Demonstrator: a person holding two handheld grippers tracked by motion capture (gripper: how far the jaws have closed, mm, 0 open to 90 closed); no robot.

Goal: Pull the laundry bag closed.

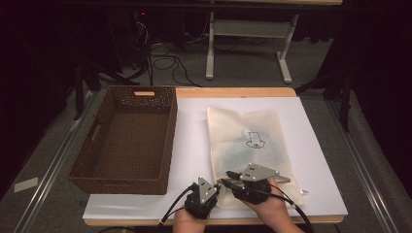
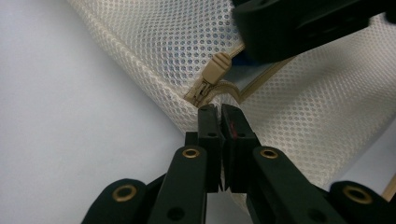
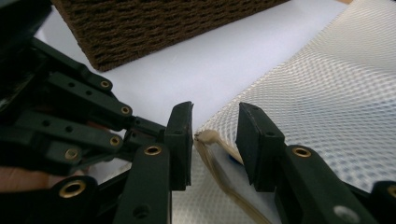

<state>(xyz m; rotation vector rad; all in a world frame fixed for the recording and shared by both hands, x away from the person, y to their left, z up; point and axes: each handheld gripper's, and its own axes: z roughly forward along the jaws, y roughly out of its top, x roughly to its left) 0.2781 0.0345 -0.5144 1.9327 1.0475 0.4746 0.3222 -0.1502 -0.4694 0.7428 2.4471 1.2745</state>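
A white mesh zip bag (image 1: 248, 141) lies flat on the white board, with a small dark drawing on it. At its near left corner my left gripper (image 1: 217, 184) is shut on the mesh edge (image 2: 219, 122), just below the beige zipper slider (image 2: 212, 77). From the right, my right gripper (image 1: 225, 178) reaches to that same corner. Its jaws (image 3: 215, 140) stand open around the beige zipper end (image 3: 208, 139), with a gap on both sides. The left gripper's black linkage (image 3: 70, 126) sits close beside them.
A brown wicker basket (image 1: 167, 145) stands on the left half of the table, close to the bag's corner (image 3: 154, 28). The white board (image 1: 194, 141) shows bare between basket and bag. Cables trail from both grippers over the near edge.
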